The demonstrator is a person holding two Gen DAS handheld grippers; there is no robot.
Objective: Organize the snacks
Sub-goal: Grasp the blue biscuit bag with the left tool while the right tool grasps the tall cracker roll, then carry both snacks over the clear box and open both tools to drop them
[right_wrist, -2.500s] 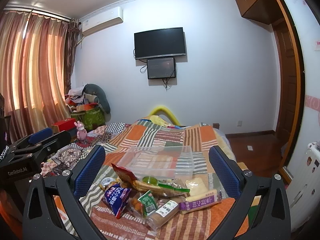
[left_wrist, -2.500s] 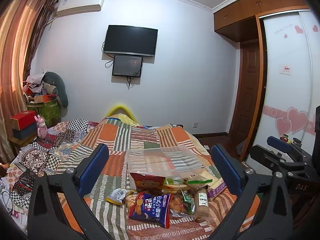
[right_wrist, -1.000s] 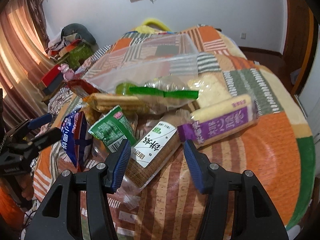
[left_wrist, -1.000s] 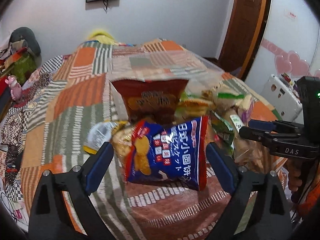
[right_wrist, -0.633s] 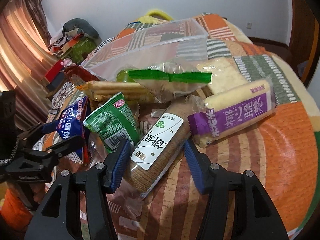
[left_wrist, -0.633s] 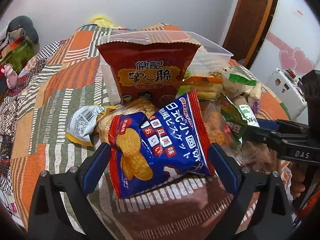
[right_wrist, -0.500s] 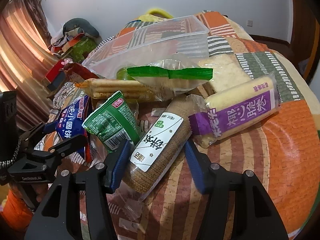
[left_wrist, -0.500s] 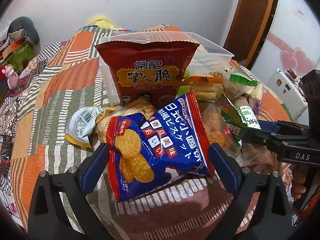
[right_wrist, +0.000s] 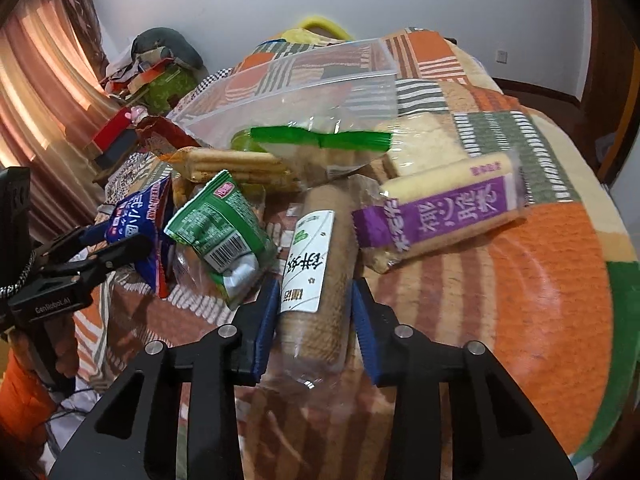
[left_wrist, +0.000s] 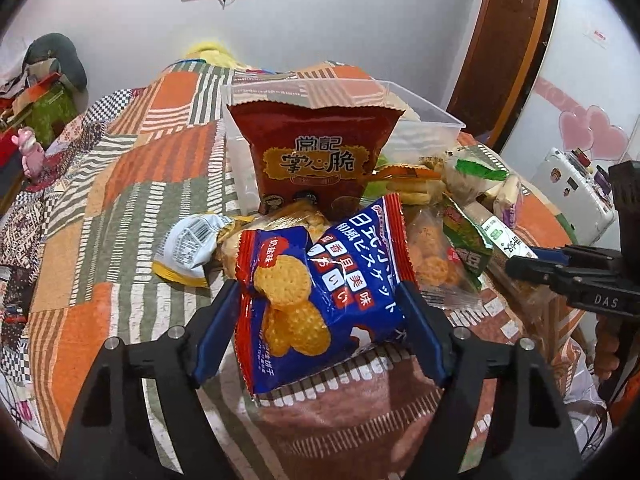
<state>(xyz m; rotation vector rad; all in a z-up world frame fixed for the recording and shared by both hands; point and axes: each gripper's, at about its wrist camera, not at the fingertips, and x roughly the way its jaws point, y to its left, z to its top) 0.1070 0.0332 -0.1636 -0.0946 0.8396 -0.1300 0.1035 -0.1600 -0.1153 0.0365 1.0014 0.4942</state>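
A pile of snacks lies on a patchwork bedspread in front of a clear plastic box. My left gripper is shut on a blue biscuit bag, its pads pressing both sides; the bag is crumpled. Behind it stands a red snack bag. My right gripper is shut on a brown round-biscuit roll with a white label. Beside it lie a green packet, a purple-labelled wafer pack and a green-striped clear bag. The clear box shows in the right wrist view.
A white and yellow packet lies left of the pile. The bed edge drops off on the right near a white case. A cluttered side table and curtains stand at the left. A wooden door is beyond the bed.
Both grippers lowered from a room-level view to the snack pile. The left jaws closed on the blue bag, crumpling it. The right jaws closed on the biscuit roll.
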